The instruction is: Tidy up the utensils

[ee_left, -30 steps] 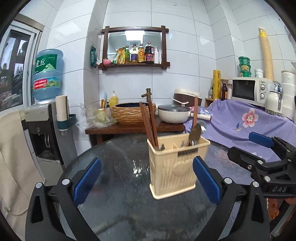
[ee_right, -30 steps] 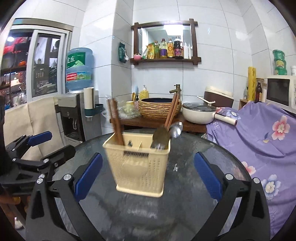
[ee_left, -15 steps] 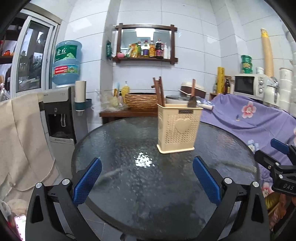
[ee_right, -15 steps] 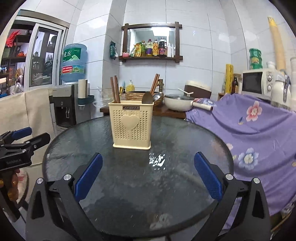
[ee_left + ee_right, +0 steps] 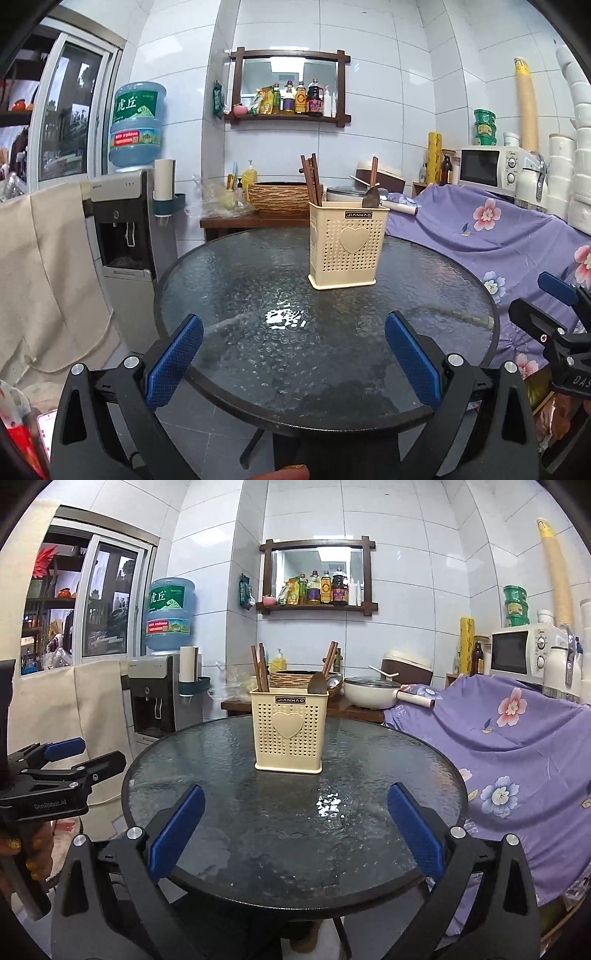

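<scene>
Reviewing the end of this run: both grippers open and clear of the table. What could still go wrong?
1. The utensil holder is tall with a narrow base on smooth glass table; a nudge could slide or tip it.
2. Chopsticks and spoons lean above the rim, easy to snag.
3. The left gripper and right gripper sit close together.

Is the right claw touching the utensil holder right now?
Apart. In the right wrist view the right claw is open, with bare glass table showing between its blue pads and the utensil holder further back.
</scene>
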### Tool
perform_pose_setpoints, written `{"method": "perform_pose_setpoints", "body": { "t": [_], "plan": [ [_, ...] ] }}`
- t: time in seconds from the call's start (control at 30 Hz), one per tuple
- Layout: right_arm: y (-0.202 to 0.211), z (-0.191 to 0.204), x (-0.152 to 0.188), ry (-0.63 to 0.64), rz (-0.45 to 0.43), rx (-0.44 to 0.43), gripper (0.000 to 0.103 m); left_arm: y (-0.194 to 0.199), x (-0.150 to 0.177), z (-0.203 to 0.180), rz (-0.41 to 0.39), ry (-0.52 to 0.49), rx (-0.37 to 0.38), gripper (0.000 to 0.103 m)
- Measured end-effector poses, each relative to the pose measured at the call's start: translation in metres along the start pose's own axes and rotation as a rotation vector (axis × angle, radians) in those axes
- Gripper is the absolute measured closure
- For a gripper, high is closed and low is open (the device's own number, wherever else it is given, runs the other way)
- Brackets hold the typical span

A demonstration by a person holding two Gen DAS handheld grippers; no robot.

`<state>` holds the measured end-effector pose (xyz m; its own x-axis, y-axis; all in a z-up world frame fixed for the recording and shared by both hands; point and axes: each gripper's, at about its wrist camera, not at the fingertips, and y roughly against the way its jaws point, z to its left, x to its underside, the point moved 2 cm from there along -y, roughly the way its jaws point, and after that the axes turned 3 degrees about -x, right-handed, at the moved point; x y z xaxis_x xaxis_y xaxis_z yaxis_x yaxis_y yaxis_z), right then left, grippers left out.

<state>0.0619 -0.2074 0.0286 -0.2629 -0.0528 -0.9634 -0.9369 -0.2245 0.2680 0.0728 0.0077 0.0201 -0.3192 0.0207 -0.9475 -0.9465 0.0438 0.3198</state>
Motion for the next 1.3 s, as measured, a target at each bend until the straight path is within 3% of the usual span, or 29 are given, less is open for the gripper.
{"method": "perform_pose_setpoints", "body": {
  "t": [1.3],
  "plan": [
    [0.002,0.010,0.003,0.019,0.003,-0.013,0.006,0.010,0.002,0.001,0.000,0.013,-0.002,0.006]
  ]
}}
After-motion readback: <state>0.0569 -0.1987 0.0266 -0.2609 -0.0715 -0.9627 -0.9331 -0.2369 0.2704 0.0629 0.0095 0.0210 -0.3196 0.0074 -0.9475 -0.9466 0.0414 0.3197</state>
